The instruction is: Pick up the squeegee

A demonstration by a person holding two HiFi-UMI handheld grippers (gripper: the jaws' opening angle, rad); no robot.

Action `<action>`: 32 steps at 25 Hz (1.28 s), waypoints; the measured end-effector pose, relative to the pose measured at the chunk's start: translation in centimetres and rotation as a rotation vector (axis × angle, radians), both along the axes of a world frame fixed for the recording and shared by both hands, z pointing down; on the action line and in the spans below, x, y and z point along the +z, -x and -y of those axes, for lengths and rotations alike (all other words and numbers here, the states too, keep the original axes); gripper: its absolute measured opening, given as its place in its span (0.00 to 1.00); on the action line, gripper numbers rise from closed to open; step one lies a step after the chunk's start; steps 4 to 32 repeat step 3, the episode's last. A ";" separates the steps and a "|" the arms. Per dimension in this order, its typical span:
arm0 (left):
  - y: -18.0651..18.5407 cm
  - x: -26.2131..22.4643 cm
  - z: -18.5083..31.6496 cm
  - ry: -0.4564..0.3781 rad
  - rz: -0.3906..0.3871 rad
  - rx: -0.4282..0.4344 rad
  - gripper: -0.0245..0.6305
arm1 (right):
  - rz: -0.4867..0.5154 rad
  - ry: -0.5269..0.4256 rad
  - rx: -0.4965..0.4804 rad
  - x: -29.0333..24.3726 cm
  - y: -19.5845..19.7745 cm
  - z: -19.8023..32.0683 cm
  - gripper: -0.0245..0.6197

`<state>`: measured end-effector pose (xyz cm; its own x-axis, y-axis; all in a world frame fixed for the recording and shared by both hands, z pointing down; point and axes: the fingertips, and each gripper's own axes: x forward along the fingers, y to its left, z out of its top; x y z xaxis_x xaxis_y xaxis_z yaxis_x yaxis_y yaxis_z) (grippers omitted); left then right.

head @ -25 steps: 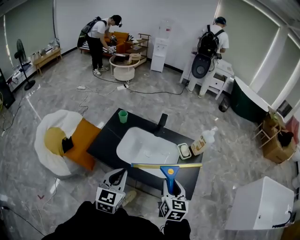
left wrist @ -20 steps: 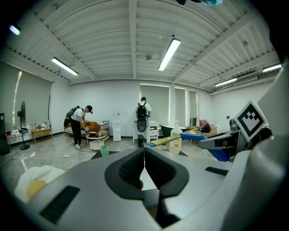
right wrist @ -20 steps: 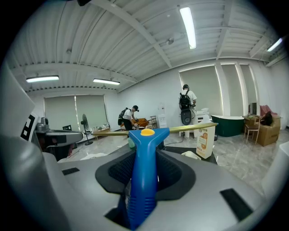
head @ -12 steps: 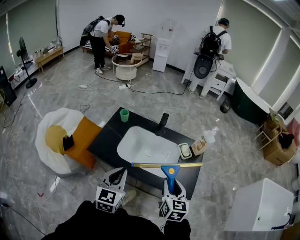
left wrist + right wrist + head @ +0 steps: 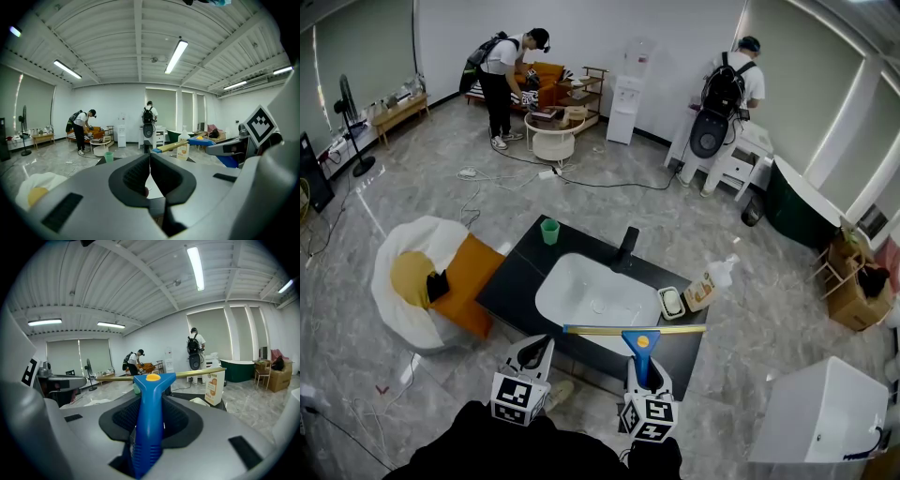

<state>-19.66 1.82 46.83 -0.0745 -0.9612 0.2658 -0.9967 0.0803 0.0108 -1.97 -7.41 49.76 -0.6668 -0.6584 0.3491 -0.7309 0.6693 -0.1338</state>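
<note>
While the left tongs (image 5: 150,174) rest pressed together and empty, the right tongs (image 5: 150,401) clamp the blue plastic handle of the yellow-bladed squeegee (image 5: 149,380); its blade hangs over the near edge of the black desk (image 5: 511,281), just before the white oval sink (image 5: 581,286); the pick-up itself looks essentially made; the next move probably calls only for a firm grip and a level blade.

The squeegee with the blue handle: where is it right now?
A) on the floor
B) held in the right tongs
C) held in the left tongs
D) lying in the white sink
B: the right tongs are shut on the squeegee by its blue handle, while the left tongs are shut with nothing in them.
</note>
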 end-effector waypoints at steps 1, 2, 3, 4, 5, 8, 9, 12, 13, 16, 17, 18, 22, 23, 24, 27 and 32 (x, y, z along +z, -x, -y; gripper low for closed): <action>0.0 -0.1 0.1 0.001 0.000 0.000 0.07 | 0.000 0.000 0.001 -0.1 0.0 0.1 0.27; 0.0 -0.1 0.1 0.002 -0.001 0.001 0.07 | 0.001 0.001 0.001 -0.2 0.0 0.1 0.27; 0.0 -0.2 0.2 0.002 -0.001 0.002 0.07 | 0.002 0.001 0.002 -0.3 0.0 0.2 0.27; 0.0 -0.2 0.2 0.002 -0.001 0.002 0.07 | 0.002 0.001 0.002 -0.3 0.0 0.2 0.27; 0.0 -0.2 0.2 0.002 -0.001 0.002 0.07 | 0.002 0.001 0.002 -0.3 0.0 0.2 0.27; 0.0 -0.2 0.2 0.002 -0.001 0.002 0.07 | 0.002 0.001 0.002 -0.3 0.0 0.2 0.27; 0.0 -0.2 0.2 0.002 -0.001 0.002 0.07 | 0.002 0.001 0.002 -0.3 0.0 0.2 0.27; 0.0 -0.2 0.2 0.002 -0.001 0.002 0.07 | 0.002 0.001 0.002 -0.3 0.0 0.2 0.27; 0.0 -0.2 0.2 0.002 -0.001 0.002 0.07 | 0.002 0.001 0.002 -0.3 0.0 0.2 0.27; 0.0 -0.2 0.2 0.002 -0.001 0.002 0.07 | 0.002 0.001 0.002 -0.3 0.0 0.2 0.27; 0.0 -0.2 0.2 0.002 -0.001 0.002 0.07 | 0.002 0.001 0.002 -0.3 0.0 0.2 0.27; 0.0 -0.2 0.2 0.002 -0.001 0.002 0.07 | 0.002 0.001 0.002 -0.3 0.0 0.2 0.27; 0.0 -0.2 0.2 0.002 -0.001 0.002 0.07 | 0.002 0.001 0.002 -0.3 0.0 0.2 0.27; 0.0 -0.2 0.2 0.002 -0.001 0.002 0.07 | 0.002 0.001 0.002 -0.3 0.0 0.2 0.27; 0.0 -0.2 0.2 0.002 -0.001 0.002 0.07 | 0.002 0.001 0.002 -0.3 0.0 0.2 0.27; 0.0 -0.2 0.2 0.002 -0.001 0.002 0.07 | 0.002 0.001 0.002 -0.3 0.0 0.2 0.27; 0.0 -0.2 0.2 0.002 -0.001 0.002 0.07 | 0.002 0.001 0.002 -0.3 0.0 0.2 0.27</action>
